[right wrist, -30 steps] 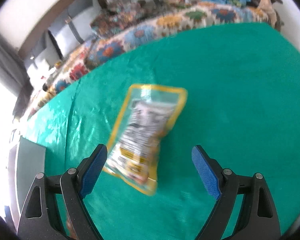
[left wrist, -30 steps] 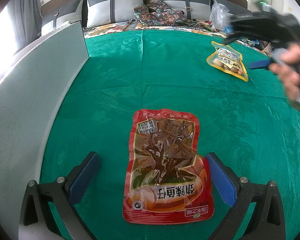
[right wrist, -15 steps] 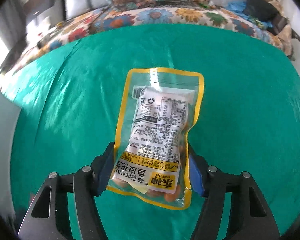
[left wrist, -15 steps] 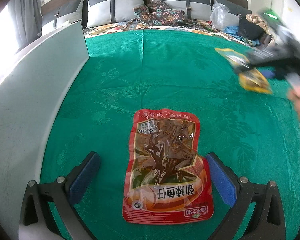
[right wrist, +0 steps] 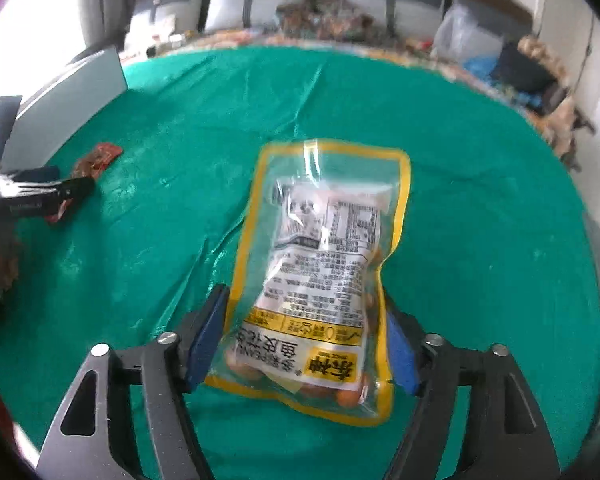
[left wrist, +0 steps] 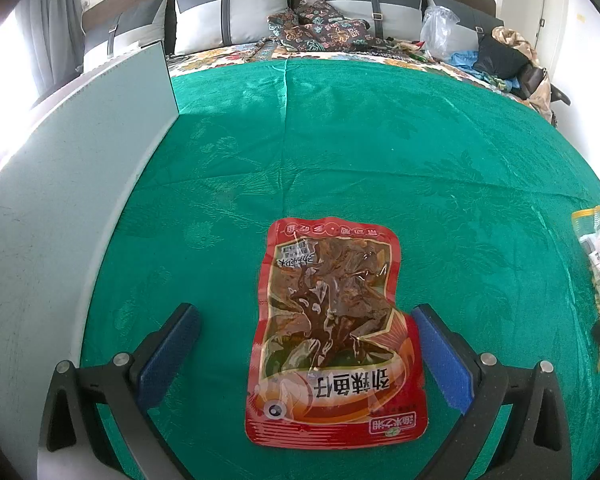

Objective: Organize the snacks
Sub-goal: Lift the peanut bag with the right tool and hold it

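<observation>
Red pouch (left wrist: pixel 334 332) flat on green cloth (left wrist: pixel 380 152), between wide, untouching left tongs (left wrist: pixel 306 354). Yellow peanut bag (right wrist: pixel 320 280) between right tongs (right wrist: pixel 302 344), just widened, pads at its edges.

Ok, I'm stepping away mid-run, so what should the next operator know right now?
Left gripper: open, over the red pouch, which lies flat on the green cloth, untouched.
Right gripper: jaws have just been opening; pads flank the peanut pouch between them, seemingly gripped.
Done: peanut pouch picked up.
Left: place it, then grab the red pouch; no destination shows.
</observation>
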A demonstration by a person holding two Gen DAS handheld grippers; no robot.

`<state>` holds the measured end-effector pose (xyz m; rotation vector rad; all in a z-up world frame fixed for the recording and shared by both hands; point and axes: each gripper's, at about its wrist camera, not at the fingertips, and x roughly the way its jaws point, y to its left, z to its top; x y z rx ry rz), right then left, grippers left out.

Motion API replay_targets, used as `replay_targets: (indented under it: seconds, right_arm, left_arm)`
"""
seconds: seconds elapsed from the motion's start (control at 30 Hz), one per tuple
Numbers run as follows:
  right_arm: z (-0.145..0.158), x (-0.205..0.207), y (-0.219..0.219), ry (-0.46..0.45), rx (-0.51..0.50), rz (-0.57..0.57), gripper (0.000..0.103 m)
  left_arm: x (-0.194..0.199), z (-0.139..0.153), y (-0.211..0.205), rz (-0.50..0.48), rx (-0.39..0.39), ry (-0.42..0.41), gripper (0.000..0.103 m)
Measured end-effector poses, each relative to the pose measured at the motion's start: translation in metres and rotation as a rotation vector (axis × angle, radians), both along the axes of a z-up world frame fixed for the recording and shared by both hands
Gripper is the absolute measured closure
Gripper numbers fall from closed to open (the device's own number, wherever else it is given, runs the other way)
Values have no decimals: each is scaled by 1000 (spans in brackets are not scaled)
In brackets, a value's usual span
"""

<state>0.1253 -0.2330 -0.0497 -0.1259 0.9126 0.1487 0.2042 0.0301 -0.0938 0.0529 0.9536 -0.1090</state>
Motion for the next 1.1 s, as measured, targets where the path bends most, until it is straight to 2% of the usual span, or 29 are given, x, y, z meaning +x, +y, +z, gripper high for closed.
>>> replay_targets:
  seconds: [0.07,0.13,1.1]
  right_arm:
    - [-10,0,4,4,-7,-12,15]
    - [-11,5,0,12,41,-32,13]
    - [-12,5,0,10,39,-36,12]
  left_arm:
    - [0,0,0,0,1,0,0]
    - [0,0,0,0,2,0,0]
    - [0,0,0,-1,2,0,0]
